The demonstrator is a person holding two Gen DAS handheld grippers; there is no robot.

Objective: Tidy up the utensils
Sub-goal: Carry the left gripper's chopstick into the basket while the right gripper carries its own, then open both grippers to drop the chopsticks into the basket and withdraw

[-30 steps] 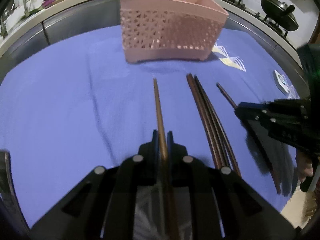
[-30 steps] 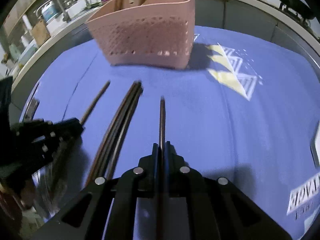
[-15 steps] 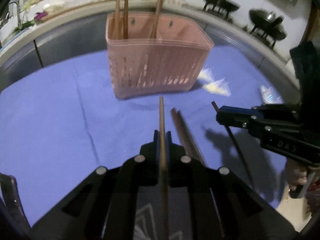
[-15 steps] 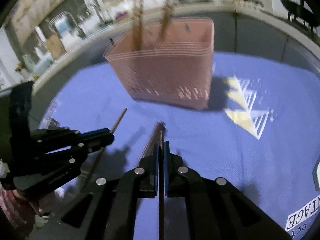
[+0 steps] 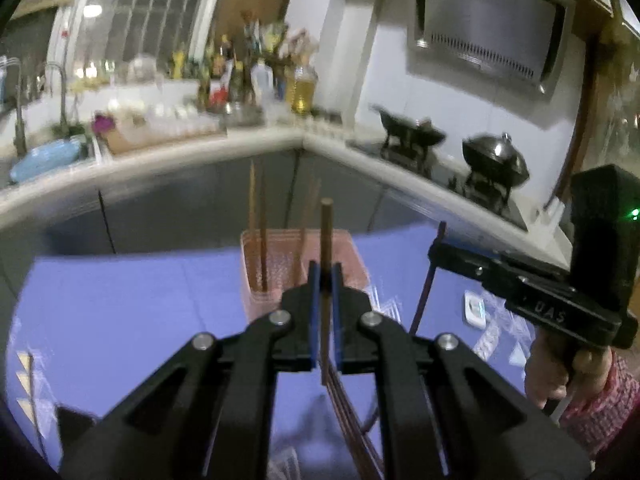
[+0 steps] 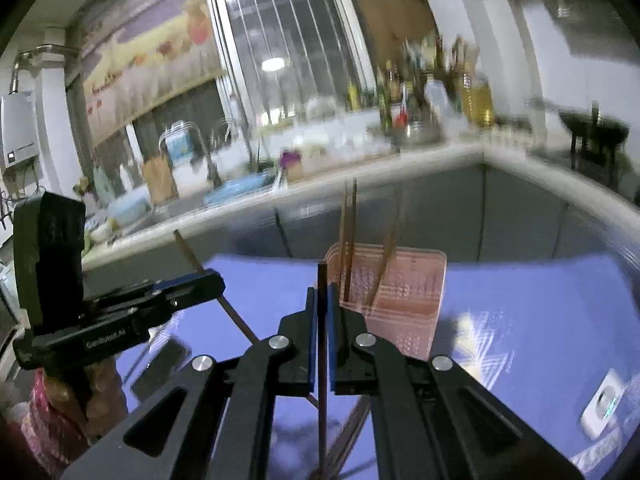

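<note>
My left gripper (image 5: 325, 272) is shut on a light brown chopstick (image 5: 326, 232) that stands upright in front of the pink basket (image 5: 352, 272). My right gripper (image 6: 322, 294) is shut on a dark chopstick (image 6: 322, 276), also upright, left of the pink basket (image 6: 416, 292). Several chopsticks stand in the basket. Each gripper shows in the other's view: the right gripper (image 5: 436, 250) with its dark stick, the left gripper (image 6: 218, 280) with its brown stick. More chopsticks (image 5: 348, 412) lie on the blue cloth below.
The blue cloth (image 5: 120, 312) covers the table. A small white device (image 6: 604, 404) lies on it at the right. Behind are a kitchen counter (image 5: 160, 156) with bottles and a sink, and dark woks (image 5: 494, 160) on a stove.
Both grippers have lifted their chopsticks off the cloth and tilted them upright. The views have swung up from the table to the kitchen, and the basket now sits lower and farther.
</note>
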